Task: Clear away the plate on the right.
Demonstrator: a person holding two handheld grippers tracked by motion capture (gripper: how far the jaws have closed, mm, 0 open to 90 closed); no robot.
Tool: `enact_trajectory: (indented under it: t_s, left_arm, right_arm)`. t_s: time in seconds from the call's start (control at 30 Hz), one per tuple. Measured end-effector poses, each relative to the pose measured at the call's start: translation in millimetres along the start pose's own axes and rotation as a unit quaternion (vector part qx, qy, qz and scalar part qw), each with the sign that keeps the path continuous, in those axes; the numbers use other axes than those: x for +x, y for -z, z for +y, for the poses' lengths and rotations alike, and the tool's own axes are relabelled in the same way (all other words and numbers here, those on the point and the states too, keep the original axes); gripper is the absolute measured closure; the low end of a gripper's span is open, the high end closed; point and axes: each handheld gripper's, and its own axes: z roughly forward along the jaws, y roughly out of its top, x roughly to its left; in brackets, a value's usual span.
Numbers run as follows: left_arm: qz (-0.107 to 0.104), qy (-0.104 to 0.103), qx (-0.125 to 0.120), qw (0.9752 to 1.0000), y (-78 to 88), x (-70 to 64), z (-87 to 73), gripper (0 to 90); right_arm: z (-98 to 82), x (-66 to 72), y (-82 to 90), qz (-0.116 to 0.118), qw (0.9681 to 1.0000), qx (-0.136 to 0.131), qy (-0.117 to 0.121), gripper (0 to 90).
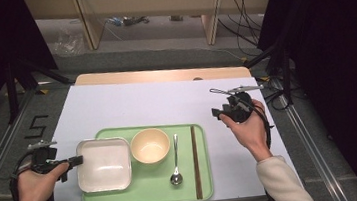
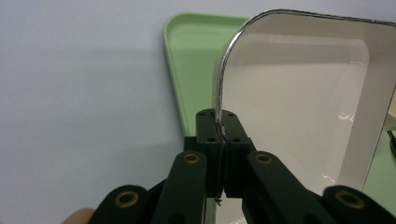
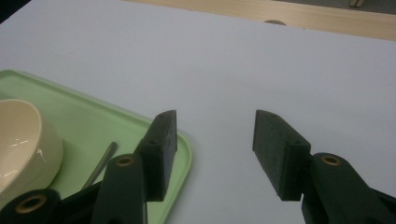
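Counter: pale lavender-white top (image 1: 131, 103), wooden strip along its far edge.
Tray: light green rectangular plastic tray (image 1: 158, 185) at the counter's near edge.
Dish: white square dish with a silvery rim (image 1: 104, 164) on the tray's left part, its left side overhanging the tray.
Left claw (image 1: 78, 160): clenched on the dish's left rim.
Right claw (image 1: 216, 112): released, nothing between its jaws, over bare counter right of the tray.
Others: cream round bowl (image 1: 150, 145), metal spoon (image 1: 175, 160), dark brown chopsticks (image 1: 195, 161) to the right of the dish.
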Motion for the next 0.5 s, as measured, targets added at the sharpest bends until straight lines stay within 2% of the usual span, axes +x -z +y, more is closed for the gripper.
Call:
enact_trajectory:
  t_s: [0.1,0.17,0.3,0.4,0.43,0.5]
  left_arm:
    - [-0.007,0.004,0.006,0.9999,-3.2,2.2,-0.1,87.9]
    - [-0.004,0.008,0.005,1.0000,-5.1,1.4,0.3,87.9]
    - [-0.006,0.005,0.015,0.9999,-7.4,1.7,2.0,87.7]
    - [-0.005,0.009,0.014,0.9998,-8.9,2.3,2.2,87.8]
    - [-0.004,0.017,0.006,0.9998,-10.1,1.8,1.7,87.8]
    - [-0.007,0.020,0.010,0.9997,-10.3,3.9,0.9,87.7]
  right_arm:
    - [-0.2,1.6,-0.8,-0.002,1.0000,-0.002,-0.007,50.6]
    - [-0.5,2.2,-1.2,-0.003,1.0000,0.000,-0.008,50.6]
    - [-0.6,1.4,-2.1,0.002,1.0000,0.002,0.001,50.6]
    - [-0.4,1.5,-1.6,0.006,1.0000,-0.001,0.004,50.6]
    - [-0.2,2.0,-1.3,0.002,1.0000,0.001,0.001,50.6]
    - [-0.6,1.2,-1.7,0.007,1.0000,0.000,0.005,50.6]
